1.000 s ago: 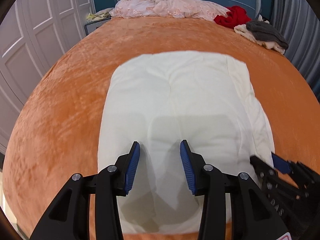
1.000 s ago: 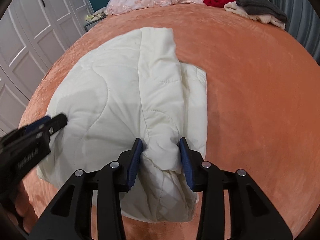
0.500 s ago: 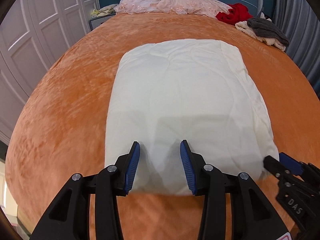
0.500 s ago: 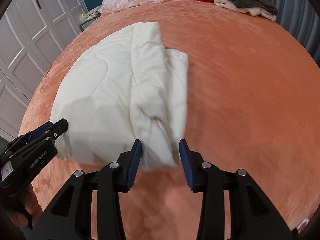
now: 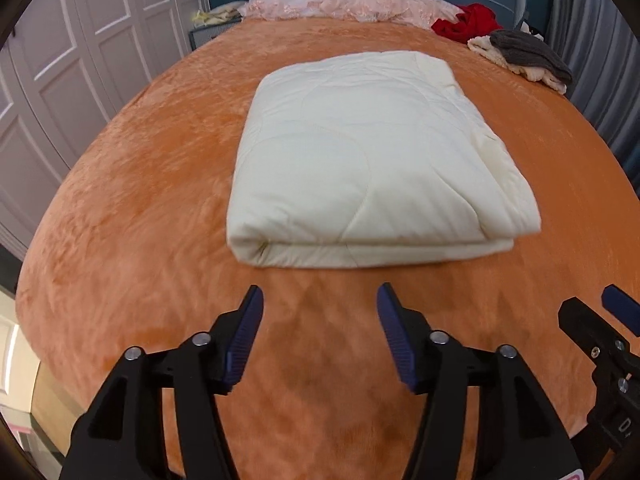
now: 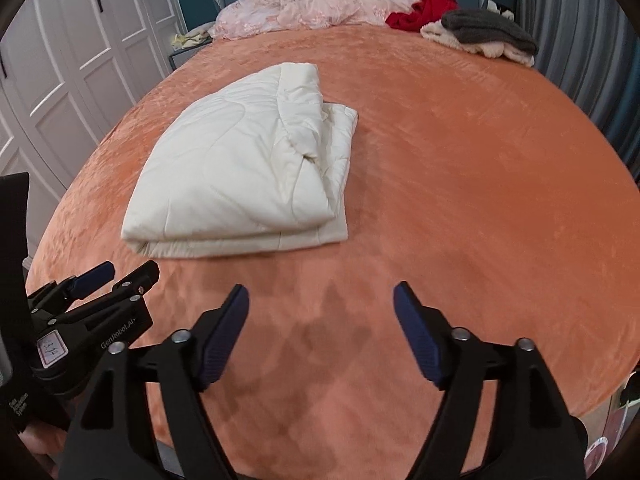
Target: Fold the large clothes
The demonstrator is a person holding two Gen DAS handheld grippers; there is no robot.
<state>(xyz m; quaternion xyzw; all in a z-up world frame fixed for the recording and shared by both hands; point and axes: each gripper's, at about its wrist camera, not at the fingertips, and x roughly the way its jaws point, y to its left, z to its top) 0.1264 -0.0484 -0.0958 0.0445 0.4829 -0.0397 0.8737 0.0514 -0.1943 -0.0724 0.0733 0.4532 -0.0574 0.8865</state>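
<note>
Both tongs just popped open and there's nothing between the jaws: left tongs (image 5: 320,300) fairly wide, right tongs (image 6: 321,296) wider. They hang over bare orange bed (image 5: 140,200), near the folded cream quilt (image 5: 372,160) but not touching it. Some other clothes (image 6: 476,30) are piled by the headboard.

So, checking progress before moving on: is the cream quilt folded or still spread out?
Folded. The cream quilt lies as a compact stacked rectangle, layered edges showing along its near side.
</note>
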